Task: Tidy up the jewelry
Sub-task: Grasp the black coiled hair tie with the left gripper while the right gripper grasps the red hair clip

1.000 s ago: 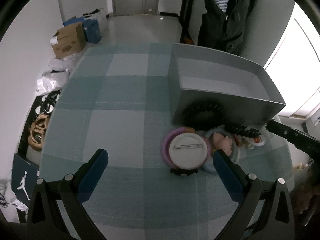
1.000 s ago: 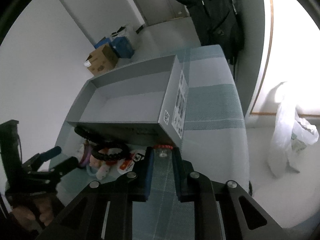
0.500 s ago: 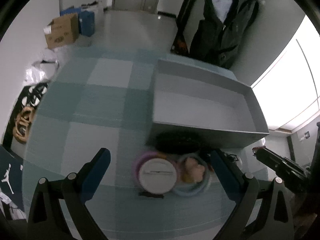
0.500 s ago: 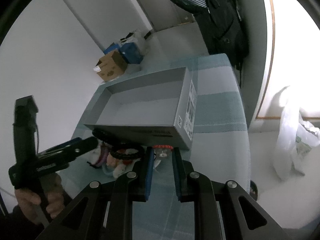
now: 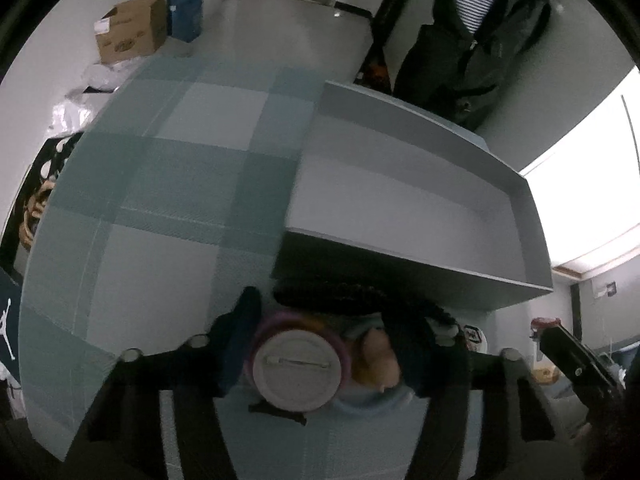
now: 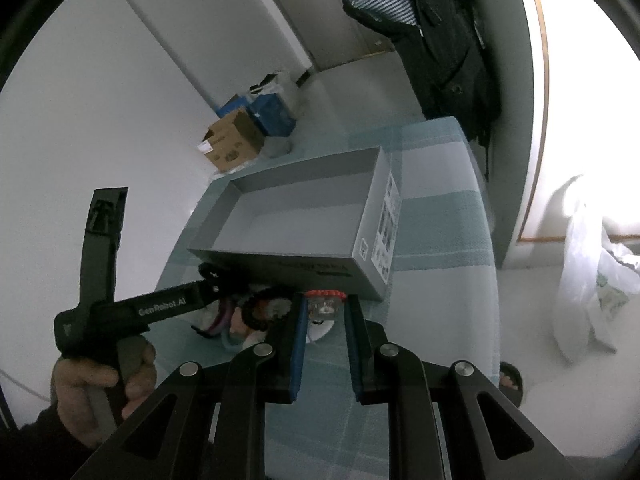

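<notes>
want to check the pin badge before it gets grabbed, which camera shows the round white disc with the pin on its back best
The left wrist view: the round white pin-back disc sits close and unobstructed between the closing left gripper fingers. In the right wrist view the left gripper's arm hides it.

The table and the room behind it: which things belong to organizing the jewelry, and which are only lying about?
For the job:
- grey box
- round pin badge
- black braided bracelet
- left claw, closing around the badge

Lying about:
- cardboard box
- dark jacket
- white plastic bag
</notes>
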